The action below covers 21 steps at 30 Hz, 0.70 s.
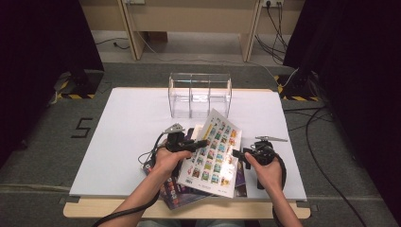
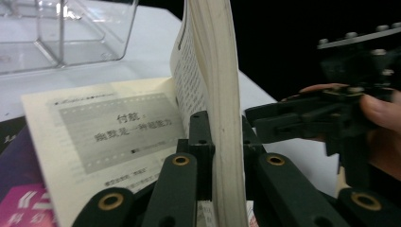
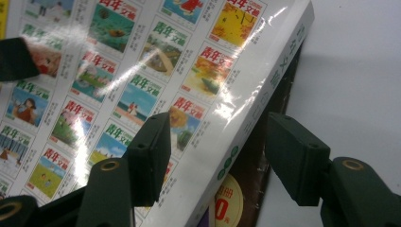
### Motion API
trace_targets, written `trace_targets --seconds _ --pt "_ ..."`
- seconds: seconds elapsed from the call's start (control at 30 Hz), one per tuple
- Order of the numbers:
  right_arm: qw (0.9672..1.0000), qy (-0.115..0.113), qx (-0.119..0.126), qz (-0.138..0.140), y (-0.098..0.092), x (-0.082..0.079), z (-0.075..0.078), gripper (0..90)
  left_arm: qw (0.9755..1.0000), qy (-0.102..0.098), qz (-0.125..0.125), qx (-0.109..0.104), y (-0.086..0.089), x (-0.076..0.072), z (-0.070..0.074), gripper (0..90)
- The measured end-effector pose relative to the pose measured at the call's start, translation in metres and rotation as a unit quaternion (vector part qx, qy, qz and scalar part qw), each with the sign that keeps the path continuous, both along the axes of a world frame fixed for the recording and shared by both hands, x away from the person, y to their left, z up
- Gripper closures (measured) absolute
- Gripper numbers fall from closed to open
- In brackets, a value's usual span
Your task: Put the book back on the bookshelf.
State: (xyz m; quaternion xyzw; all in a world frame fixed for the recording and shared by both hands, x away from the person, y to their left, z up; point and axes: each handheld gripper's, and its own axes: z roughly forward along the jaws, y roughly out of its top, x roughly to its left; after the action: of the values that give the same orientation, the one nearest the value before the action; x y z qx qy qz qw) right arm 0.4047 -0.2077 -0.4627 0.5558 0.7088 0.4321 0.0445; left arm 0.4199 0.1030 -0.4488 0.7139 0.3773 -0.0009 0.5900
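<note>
At centre frame of the high view, the glossy white magazine with small colour pictures lies tilted on the white desk. The left gripper has its fingers clamped on the page block; the right gripper fingers stand apart astride its spine, seemingly not touching.

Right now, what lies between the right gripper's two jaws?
In the right gripper view, the right gripper stands open, and the spine edge of the magazine, its cover showing rows of small pictures, lies between the jaws, with neither pad pressing it.

magazine cover – glossy paper | organizer – clear plastic | table – matt white
</note>
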Motion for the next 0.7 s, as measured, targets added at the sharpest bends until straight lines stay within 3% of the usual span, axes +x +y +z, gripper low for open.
trace_targets --seconds 0.23,0.4,0.7 --pt "0.9992 0.020 0.035 0.006 -0.002 0.014 -0.004 38.4 0.9997 -0.011 -0.007 -0.021 0.000 -0.004 0.005 82.0" --pt "0.9968 0.037 0.070 0.004 -0.008 0.022 -0.008 36.8 0.9994 -0.010 -0.008 -0.033 0.002 -0.004 0.002 82.0" --pt "0.9924 0.056 0.109 0.012 -0.011 0.035 -0.013 34.0 0.9990 -0.009 -0.009 -0.042 0.002 -0.005 0.002 81.9"
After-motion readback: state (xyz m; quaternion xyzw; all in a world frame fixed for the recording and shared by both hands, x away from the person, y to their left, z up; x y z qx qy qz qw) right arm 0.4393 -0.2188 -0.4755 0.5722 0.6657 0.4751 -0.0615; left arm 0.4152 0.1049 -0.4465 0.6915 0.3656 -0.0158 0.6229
